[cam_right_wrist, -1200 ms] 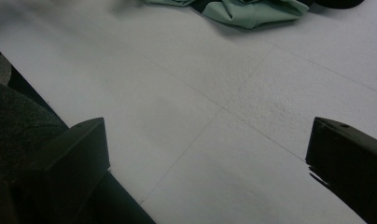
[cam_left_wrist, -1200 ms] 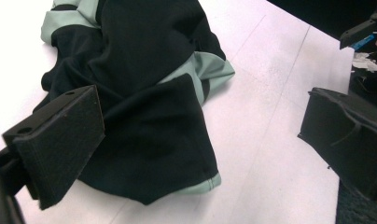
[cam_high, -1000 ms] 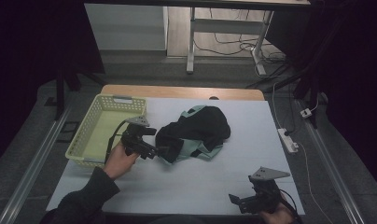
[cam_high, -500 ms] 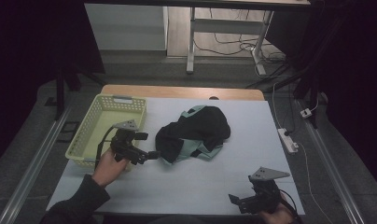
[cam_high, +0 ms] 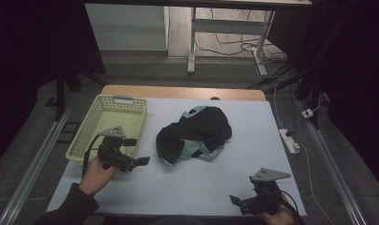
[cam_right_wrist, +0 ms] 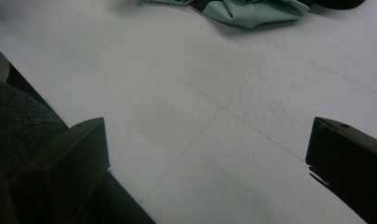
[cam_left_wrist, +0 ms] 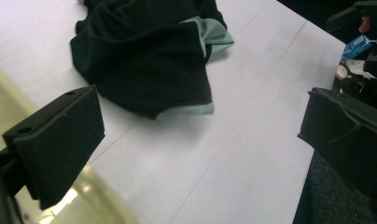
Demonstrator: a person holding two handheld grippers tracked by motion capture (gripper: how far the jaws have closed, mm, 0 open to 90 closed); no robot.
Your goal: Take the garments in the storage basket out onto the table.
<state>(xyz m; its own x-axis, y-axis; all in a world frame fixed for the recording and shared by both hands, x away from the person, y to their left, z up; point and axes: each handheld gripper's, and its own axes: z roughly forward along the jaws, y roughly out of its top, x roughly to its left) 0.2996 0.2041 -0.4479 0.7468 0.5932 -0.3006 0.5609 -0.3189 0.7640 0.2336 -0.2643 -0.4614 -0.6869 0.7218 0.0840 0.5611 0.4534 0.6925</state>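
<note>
Left gripper (cam_high: pixel 141 161) in the high view: jaws spread, nothing held, sitting just beside the near corner of the yellow basket (cam_high: pixel 131 105), apart from the crumpled black-and-green garment (cam_high: pixel 194 133) mid-surface. Right gripper (cam_high: pixel 235 200) low at the near right edge of the white surface (cam_high: pixel 272 122), well apart from the garment; open, empty. Power strip (cam_high: pixel 289 140) lies off the surface's right side.

Left gripper view: jaws wide apart, garment (cam_left_wrist: pixel 144 65) ahead and between them but not touching; a yellow blur of basket (cam_left_wrist: pixel 91 200) at lower left. Far right, a small blue carton (cam_left_wrist: pixel 357 46) that the high view doesn't resolve.

Right gripper view: jaws wide open over bare surface (cam_right_wrist: pixel 200 116), only the garment's green hem (cam_right_wrist: pixel 252 11) at the top. Surface grain and seam lines show here, not from above.

Risks, as judged: the limp cloth may bunch or only one layer get pinched, so it drags or unfolds when lifted; the left gripper's cable or body could snag the basket rim, being so close.
</note>
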